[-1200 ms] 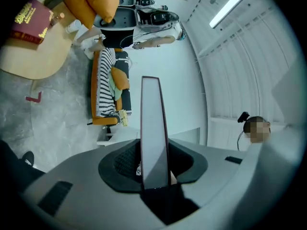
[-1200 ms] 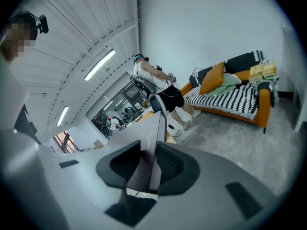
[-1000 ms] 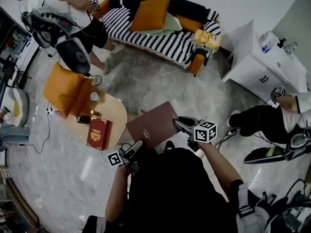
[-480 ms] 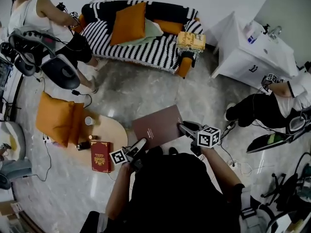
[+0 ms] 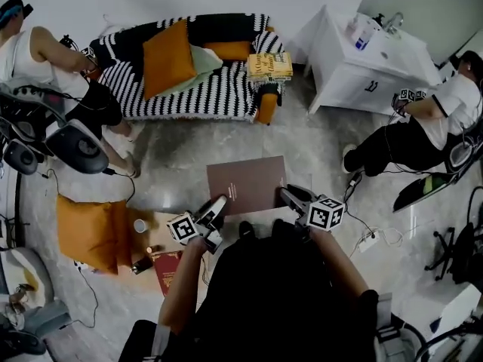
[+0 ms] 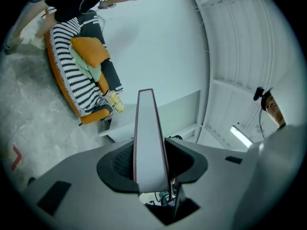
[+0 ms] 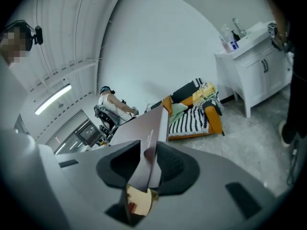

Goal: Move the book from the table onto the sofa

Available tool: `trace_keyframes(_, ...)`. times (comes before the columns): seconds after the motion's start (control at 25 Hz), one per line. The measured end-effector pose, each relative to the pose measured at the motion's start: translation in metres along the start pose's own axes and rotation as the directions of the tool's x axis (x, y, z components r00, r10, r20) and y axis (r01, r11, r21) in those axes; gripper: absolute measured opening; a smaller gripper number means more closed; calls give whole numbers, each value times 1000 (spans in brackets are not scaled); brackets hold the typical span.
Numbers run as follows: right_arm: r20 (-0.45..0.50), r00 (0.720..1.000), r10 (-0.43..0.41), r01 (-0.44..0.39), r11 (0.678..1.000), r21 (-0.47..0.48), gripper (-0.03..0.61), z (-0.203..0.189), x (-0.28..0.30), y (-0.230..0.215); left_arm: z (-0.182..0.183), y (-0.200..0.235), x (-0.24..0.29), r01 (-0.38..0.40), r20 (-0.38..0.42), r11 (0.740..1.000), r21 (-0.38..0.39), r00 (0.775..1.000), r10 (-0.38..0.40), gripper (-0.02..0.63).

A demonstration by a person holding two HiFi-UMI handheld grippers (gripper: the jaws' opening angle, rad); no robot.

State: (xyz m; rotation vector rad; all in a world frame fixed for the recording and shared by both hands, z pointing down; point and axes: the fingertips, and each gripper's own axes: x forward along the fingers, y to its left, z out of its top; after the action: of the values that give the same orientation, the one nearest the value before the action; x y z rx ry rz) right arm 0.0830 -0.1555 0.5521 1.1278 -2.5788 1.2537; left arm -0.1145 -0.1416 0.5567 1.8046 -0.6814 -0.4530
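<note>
**Book held up btwn both claws, sofa well ahead**

The brown book [image 5: 247,185] was off the surface [image 5: 160,236] and carried roughly flat in the air btwn the 2 claws, over the floor.

The left claw [image 5: 219,204] pinched the book's near left corner. In the left gripper view the book's edge stood upright btwn the pads and filled the gap, w/ the pads against both covers. Those jaws had just eased a bit wider, w/ the book btwn them.

The right claw [image 5: 287,195] pinched the near right edge. In the right gripper view the cover ran tilted btwn the pads, gripped on both sides.

The striped sofa [image 5: 219,93] lay well ahead of both claws across open floor, apart from the brown book. An orange cushion [image 5: 166,57] leaned on it, and a yellow book [image 5: 269,66] sat at the sofa end ahead of the right claw.

The surface lay behind the left claw, on its outer side, near that forearm. A red book [image 5: 167,266] and a cup [image 5: 139,225] were on it. A white cabinet [image 5: 355,74] stood ahead of the right claw, off to its outer side.

One person [image 5: 45,59] sat far out past the left claw, and another [image 5: 423,127] sat past the right claw.
</note>
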Motion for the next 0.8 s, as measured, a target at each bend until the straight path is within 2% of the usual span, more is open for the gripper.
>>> trace_keyframes(0.12, 45, 998, -38, 36, 998, 47, 115, 2, -5, -9, 2, 4, 12, -26, -19, 998, 58, 999, 27, 164)
trace_keyframes(0.2, 64, 996, -54, 49, 997, 67, 115, 12, -10, -17, 4, -1, 26, 2, -21, 1000, 15, 1000, -1, 164)
trace_keyframes(0.36, 90, 996, -26, 16, 994, 106, 115, 35, -12, -36, 18, -11, 60, 123, 8, 986, -111, 992, -122, 148)
trace_keyframes(0.56, 47, 998, 35, -41, 992, 119, 115, 60, 10, -67, 38, 7, 94, 112, 59, 975, -192, 993, -103, 147)
trace_keyframes(0.8, 4, 995, 96, -96, 992, 84, 115, 120, 40, -106, 68, 18, 144, 107, 148, 972, -210, 986, -76, 147)
